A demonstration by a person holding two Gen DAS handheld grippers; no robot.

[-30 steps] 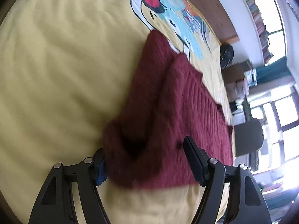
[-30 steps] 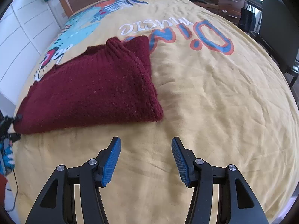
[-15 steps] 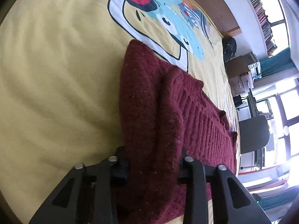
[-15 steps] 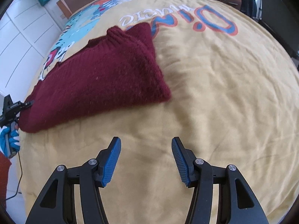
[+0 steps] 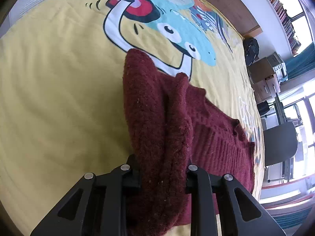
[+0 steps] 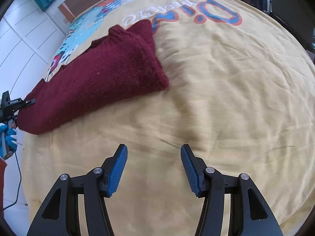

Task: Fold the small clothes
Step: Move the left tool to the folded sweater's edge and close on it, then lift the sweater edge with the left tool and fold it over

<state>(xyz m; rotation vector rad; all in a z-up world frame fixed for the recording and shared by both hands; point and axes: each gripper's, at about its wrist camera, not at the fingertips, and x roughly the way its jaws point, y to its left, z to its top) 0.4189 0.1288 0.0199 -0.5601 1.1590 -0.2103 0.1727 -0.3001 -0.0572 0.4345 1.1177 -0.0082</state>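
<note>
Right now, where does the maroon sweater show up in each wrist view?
Left wrist: maroon sweater fills the centre, bunched between the left gripper fingers.
Right wrist: it lies upper left on the yellow bedspread, beyond the open right gripper.
Shared landmark: the bedspread's blue cartoon print.

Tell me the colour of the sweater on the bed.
Dark red, a plain knit sweater; the right wrist view shows it best.

Bed (image 6: pixel 226 98) with yellow cartoon-printed cover, folded maroon knit sweater (image 6: pixel 102 78) lying on its left side
</note>
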